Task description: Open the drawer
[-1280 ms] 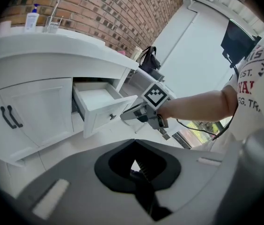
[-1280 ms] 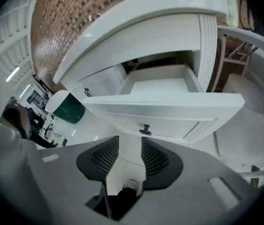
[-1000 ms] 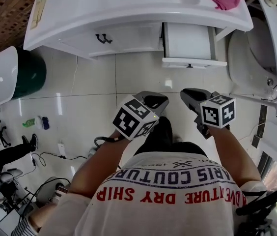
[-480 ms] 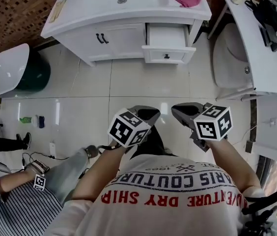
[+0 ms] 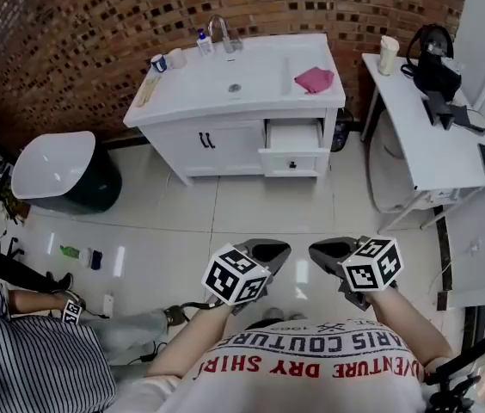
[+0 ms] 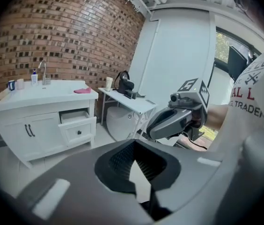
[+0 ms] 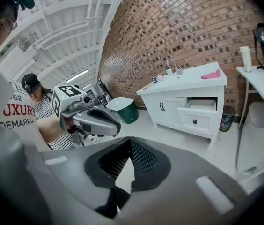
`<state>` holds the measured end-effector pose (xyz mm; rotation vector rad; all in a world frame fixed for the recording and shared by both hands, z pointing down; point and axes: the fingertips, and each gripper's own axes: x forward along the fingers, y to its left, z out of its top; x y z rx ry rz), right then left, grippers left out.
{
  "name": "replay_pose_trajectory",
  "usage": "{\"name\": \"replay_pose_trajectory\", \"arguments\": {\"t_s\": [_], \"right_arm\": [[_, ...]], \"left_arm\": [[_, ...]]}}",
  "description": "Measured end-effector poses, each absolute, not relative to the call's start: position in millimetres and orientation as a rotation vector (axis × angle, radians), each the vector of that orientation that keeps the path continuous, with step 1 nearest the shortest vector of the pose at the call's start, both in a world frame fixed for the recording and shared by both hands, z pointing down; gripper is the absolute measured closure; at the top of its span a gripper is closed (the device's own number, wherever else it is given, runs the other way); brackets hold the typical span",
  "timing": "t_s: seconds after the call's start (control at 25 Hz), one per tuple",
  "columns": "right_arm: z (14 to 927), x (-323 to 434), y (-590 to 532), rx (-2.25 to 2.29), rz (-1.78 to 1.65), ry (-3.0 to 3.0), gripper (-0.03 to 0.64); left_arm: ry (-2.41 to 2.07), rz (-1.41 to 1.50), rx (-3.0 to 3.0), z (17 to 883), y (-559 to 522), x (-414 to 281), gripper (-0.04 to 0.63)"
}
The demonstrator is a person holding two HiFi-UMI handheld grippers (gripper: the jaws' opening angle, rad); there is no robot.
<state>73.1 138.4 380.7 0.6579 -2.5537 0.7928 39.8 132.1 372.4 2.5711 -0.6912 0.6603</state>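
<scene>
Now that the person has backed off, a white-lidded bin (image 5: pixel 53 166) shows at ten o'clock. The left gripper (image 5: pixel 273 249), at six, is closed and empty. At twelve the drawer (image 5: pixel 292 149) stands pulled out of the vanity (image 5: pixel 225 93), now well apart from both grippers, so the task looks done. The right gripper (image 5: pixel 324 249) is likewise closed on nothing. A side table (image 5: pixel 432 144) stands at two, blocking nothing.

Bright, even light; glare streaks the glossy floor tiles (image 5: pixel 251 213). Both gripper views bow strongly, with dark vignetted corners.
</scene>
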Motion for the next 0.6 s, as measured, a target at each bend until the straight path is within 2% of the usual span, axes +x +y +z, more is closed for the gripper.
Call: {"name": "replay_pose_trajectory", "arguments": {"t_s": [0.6], "right_arm": [[338.8,27.1,177.8,0.707,0.643,-2.602,0.611]], "left_arm": [[-0.649,0.732,2.695,342.1,181.5,5.3,0.600]]}}
